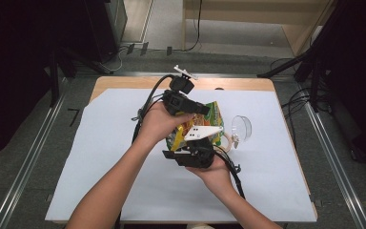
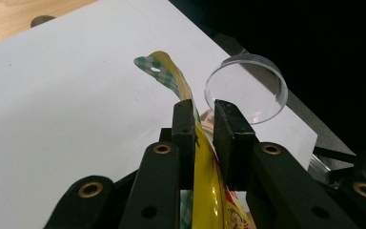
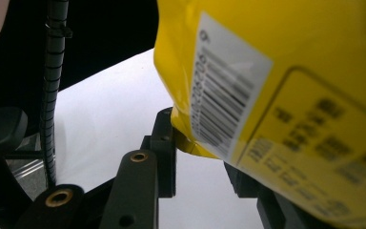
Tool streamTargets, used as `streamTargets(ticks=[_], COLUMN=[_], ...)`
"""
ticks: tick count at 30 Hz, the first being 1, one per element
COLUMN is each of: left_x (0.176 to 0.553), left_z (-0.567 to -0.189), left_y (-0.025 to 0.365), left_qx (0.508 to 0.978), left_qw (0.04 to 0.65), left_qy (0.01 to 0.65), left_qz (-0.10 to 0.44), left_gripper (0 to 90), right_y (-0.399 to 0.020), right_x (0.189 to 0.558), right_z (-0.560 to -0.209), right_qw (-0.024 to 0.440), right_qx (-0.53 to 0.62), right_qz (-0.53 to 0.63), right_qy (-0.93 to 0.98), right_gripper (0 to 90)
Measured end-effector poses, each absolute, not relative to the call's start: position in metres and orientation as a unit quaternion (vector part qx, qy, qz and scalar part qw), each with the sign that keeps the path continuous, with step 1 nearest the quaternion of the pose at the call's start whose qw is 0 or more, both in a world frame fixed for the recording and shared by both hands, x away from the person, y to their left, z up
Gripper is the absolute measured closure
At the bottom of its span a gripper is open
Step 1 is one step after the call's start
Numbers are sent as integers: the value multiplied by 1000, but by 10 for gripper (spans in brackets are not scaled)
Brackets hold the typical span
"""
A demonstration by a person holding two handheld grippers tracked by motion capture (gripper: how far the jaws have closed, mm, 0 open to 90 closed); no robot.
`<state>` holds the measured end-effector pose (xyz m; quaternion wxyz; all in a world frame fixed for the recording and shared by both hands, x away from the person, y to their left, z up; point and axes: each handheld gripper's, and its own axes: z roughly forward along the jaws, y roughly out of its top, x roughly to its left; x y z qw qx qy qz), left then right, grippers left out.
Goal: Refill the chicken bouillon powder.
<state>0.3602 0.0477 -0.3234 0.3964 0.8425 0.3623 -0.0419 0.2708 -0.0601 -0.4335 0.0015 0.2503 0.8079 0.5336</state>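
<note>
Left gripper [image 2: 204, 136] jaws stand narrow, pinching the top edge of one glossy yellow bag [image 2: 205, 181]. Right gripper [image 3: 198, 152] jaws clamp the same bag's lower corner beside its barcode label. The bag hangs above a white sheet [image 1: 124, 143]. One clear round dish [image 2: 248, 88] lies tilted nearby.

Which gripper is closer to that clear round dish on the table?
Right, though not by much. The right gripper holds the yellow snack bag just beside the clear dish; the left gripper grips the same bag a little farther back.
</note>
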Motion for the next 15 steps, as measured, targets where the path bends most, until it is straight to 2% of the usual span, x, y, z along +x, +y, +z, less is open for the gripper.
streamTargets(ticks=[11, 15], left_x=[360, 360], left_z=[-322, -321], left_y=[45, 44], left_qx=[842, 842], left_qw=[394, 394], left_qy=[365, 364], left_qz=[-54, -62], left_gripper=[807, 809], right_y=[-61, -61], right_x=[272, 273], right_z=[-435, -435], right_qw=[-1, -16], right_qx=[255, 259], right_qz=[531, 535], right_qy=[808, 804], right_gripper=[704, 716])
